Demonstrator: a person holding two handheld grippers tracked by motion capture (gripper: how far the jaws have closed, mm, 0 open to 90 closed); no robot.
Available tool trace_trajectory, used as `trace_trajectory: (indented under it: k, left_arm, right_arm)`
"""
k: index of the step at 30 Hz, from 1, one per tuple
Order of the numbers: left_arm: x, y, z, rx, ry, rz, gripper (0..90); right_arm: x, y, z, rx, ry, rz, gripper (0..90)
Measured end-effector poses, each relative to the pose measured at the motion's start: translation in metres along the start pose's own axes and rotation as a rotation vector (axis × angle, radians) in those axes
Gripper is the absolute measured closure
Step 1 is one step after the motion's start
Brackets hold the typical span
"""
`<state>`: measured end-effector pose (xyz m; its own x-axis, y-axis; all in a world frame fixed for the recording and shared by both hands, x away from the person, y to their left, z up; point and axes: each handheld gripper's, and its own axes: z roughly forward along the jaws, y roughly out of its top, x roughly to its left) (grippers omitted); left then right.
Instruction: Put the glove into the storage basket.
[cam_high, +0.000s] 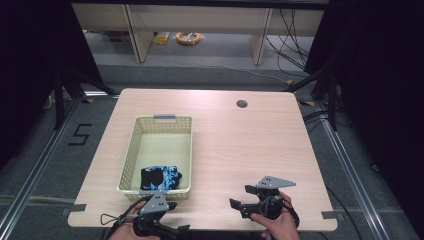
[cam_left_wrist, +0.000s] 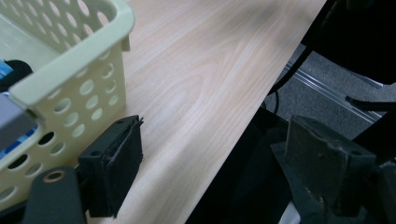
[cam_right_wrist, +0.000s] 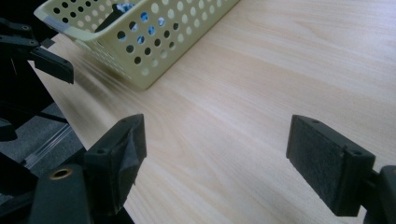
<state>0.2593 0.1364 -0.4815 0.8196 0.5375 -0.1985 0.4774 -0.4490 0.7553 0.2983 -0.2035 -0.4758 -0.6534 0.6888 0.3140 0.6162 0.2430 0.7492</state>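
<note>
A pale yellow perforated basket (cam_high: 184, 150) sits on the wooden table (cam_high: 240, 150), and everything else is easiest placed from it. Inside, at its near end, lies a black and blue glove (cam_high: 161, 177); the pattern on it is too small to read as any brand or lettering. The left gripper (cam_high: 167, 205) hovers just outside the basket's near wall, jaws spread wide with nothing between them, one pad (cam_left_wrist: 114, 163) close by the basket's corner. The right gripper (cam_high: 242, 200) is held well to the right of the basket over bare tabletop, its jaws also wide apart and empty. On the floor left of the basket's table, a black mark reads "5" (cam_high: 80, 135).
</note>
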Motion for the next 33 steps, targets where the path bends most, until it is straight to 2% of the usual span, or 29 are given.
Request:
trace_trajectory:
  k: [1,2,3,4,5,6,7,8,9,10,11,12,13,14,15,17,18,19,20,21,23,24,25,26,27,28,30,31,33]
  left_arm:
    - [-0.002,-0.001,0.002,-0.018,-0.008,-0.028,18.6]
    - [-0.001,-0.002,0.002,-0.007,-0.005,-0.023,18.6]
    - [-0.001,-0.004,0.003,-0.006,-0.005,-0.030,18.6]
    - [-0.001,-0.005,0.003,0.008,0.003,-0.043,18.6]
    - [0.001,-0.007,0.004,0.014,0.004,-0.037,18.6]
    - [0.002,-0.007,0.004,0.011,0.001,-0.029,18.7]
    - [0.002,-0.009,0.005,0.011,0.006,-0.041,18.7]
    - [0.001,-0.010,0.005,0.011,0.006,-0.055,18.6]
    - [0.002,-0.010,0.005,0.007,0.011,-0.042,18.6]
    - [0.004,-0.011,0.004,0.025,0.013,-0.024,18.6]
    - [0.003,-0.012,0.004,0.025,0.017,-0.029,18.6]
    - [0.004,-0.013,0.003,0.032,0.022,-0.015,18.6]
    - [0.004,-0.014,0.004,0.028,0.028,-0.012,18.6]
    - [0.002,-0.015,0.004,0.014,0.025,-0.024,18.6]
    - [0.002,-0.016,0.004,0.023,0.029,-0.032,18.4]
    - [0.001,-0.018,0.005,0.018,0.024,-0.041,18.3]
    - [0.001,-0.019,0.004,0.021,0.031,-0.035,18.2]
    - [0.001,-0.019,0.005,0.022,0.034,-0.034,18.2]
    - [0.001,-0.020,0.005,0.026,0.040,-0.028,18.2]
    - [0.002,-0.021,0.004,0.042,0.063,-0.004,18.2]
    - [0.004,-0.022,0.001,0.057,0.072,0.033,18.2]
    - [0.003,-0.024,0.002,0.043,0.075,0.011,18.2]
    - [0.003,-0.025,0.003,0.041,0.084,-0.010,18.2]
    - [0.002,-0.026,0.002,0.041,0.080,-0.013,18.3]
    - [0.001,-0.026,0.001,0.036,0.077,-0.011,18.3]
    - [0.002,-0.027,0.000,0.052,0.090,0.013,18.3]
    - [-0.001,-0.029,0.002,0.035,0.083,-0.007,18.3]
    - [0.000,-0.029,0.000,0.047,0.080,0.026,18.4]
    - [-0.001,-0.030,0.000,0.035,0.072,0.015,18.4]
  right_arm:
    - [0.001,-0.002,0.000,-0.014,-0.005,0.009,21.2]
    - [0.000,-0.003,-0.001,-0.005,-0.003,-0.004,21.3]
    - [0.004,-0.004,-0.002,0.009,-0.002,0.042,21.3]
    - [0.000,-0.005,-0.002,-0.009,-0.002,-0.016,21.3]
    - [0.001,-0.006,-0.002,0.000,0.003,0.002,21.3]
    - [0.001,-0.006,-0.003,0.000,0.003,-0.002,21.3]
    - [0.004,-0.008,-0.004,0.006,0.001,0.016,21.3]
    - [0.002,-0.008,-0.004,-0.007,-0.007,-0.016,21.3]
    - [0.005,-0.009,-0.005,0.002,-0.009,0.005,21.2]
    - [0.006,-0.011,-0.006,0.015,-0.014,0.015,21.1]
    - [0.003,-0.012,-0.006,0.004,-0.025,-0.029,20.8]
    - [0.004,-0.013,-0.007,0.013,-0.018,-0.013,20.6]
    - [0.005,-0.014,-0.008,0.016,-0.029,-0.023,20.4]
    - [0.005,-0.015,-0.008,0.015,-0.034,-0.042,20.0]
    - [0.009,-0.017,-0.008,0.026,-0.018,0.003,19.7]
    - [0.007,-0.019,-0.009,0.022,-0.036,-0.055,19.5]
    - [0.010,-0.020,-0.009,0.038,-0.031,-0.025,19.2]
    - [0.009,-0.021,-0.010,0.042,-0.042,-0.049,19.0]
    - [0.011,-0.022,-0.011,0.049,-0.045,-0.035,19.0]
    - [0.010,-0.024,-0.011,0.043,-0.051,-0.057,18.9]
    - [0.013,-0.029,-0.009,0.051,-0.053,-0.032,18.8]
    - [0.014,-0.030,-0.010,0.078,-0.072,-0.024,18.8]
    - [0.014,-0.031,-0.012,0.076,-0.069,-0.043,18.8]
    - [0.013,-0.034,-0.011,0.073,-0.065,-0.056,18.7]
    - [0.014,-0.034,-0.012,0.081,-0.078,-0.065,18.6]
    - [0.017,-0.036,-0.014,0.095,-0.083,-0.033,18.4]
    - [0.016,-0.039,-0.013,0.097,-0.094,-0.077,18.3]
    - [0.017,-0.039,-0.014,0.104,-0.112,-0.079,18.1]
    - [0.017,-0.042,-0.013,0.116,-0.110,-0.088,17.2]
